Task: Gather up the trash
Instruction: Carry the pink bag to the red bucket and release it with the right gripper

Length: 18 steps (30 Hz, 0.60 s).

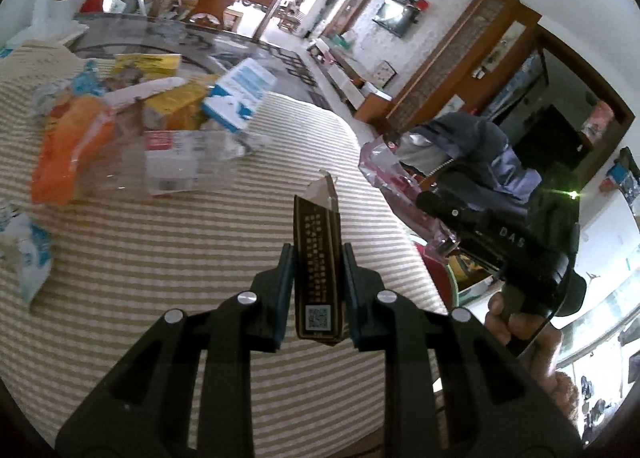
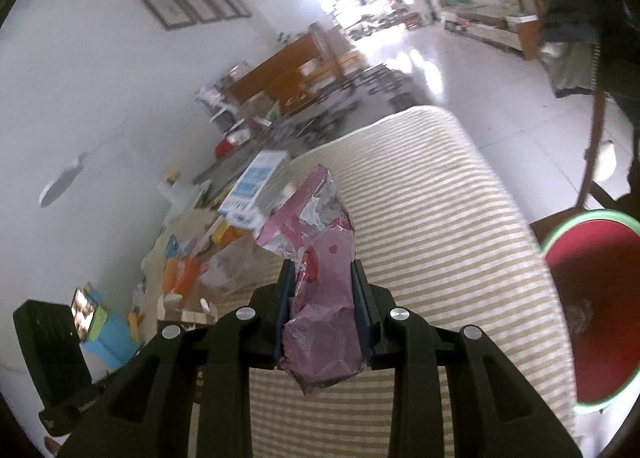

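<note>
My left gripper [image 1: 316, 258] is shut on a dark brown carton [image 1: 318, 254] with gold print and a QR code, its torn top pointing away from me, held above the striped cloth [image 1: 160, 266]. In the same view the other gripper, held in a hand [image 1: 516, 322], carries a pink wrapper [image 1: 384, 169] past the cloth's right edge. My right gripper [image 2: 320, 274] is shut on that crumpled pink and silver wrapper [image 2: 320, 258]. A red bin with a green rim [image 2: 592, 298] stands to the right, below the cloth's edge. A trash pile [image 1: 152, 125] lies at the far left.
The pile holds an orange bag [image 1: 68, 149], a clear bottle [image 1: 180, 161], yellow boxes [image 1: 180, 105] and a blue-white box [image 1: 240, 93]. A blue-white wrapper [image 1: 28, 254] lies at the left edge. A dark jacket [image 1: 476, 149] hangs over a chair at right. Tiled floor [image 2: 480, 69] lies beyond.
</note>
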Available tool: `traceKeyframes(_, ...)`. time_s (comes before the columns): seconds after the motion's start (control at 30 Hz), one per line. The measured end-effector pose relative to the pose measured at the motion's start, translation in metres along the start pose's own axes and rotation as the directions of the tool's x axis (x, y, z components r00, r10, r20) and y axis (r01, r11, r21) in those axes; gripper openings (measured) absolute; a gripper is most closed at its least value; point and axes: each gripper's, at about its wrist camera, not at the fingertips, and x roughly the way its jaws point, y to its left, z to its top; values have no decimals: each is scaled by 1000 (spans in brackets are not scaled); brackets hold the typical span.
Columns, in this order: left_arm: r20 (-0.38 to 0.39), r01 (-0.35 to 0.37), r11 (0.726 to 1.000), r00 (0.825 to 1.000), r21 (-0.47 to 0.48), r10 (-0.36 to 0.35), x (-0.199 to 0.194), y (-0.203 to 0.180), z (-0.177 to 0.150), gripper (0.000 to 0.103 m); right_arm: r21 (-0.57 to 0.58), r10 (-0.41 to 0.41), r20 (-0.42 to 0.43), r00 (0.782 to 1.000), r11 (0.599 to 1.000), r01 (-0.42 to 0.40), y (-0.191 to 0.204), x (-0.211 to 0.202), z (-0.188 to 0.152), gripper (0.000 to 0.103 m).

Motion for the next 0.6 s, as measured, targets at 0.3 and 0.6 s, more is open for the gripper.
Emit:
traceKeyframes(0.3, 2, 55, 997, 998, 57, -56, 19, -37, 13, 22, 126, -69, 98, 993, 990, 57, -45, -35, 15, 27)
traceKeyframes(0.6, -52, 102, 990, 994, 102, -97, 48, -66, 12, 22, 156, -196, 153, 969, 973, 172, -66, -62, 26, 27)
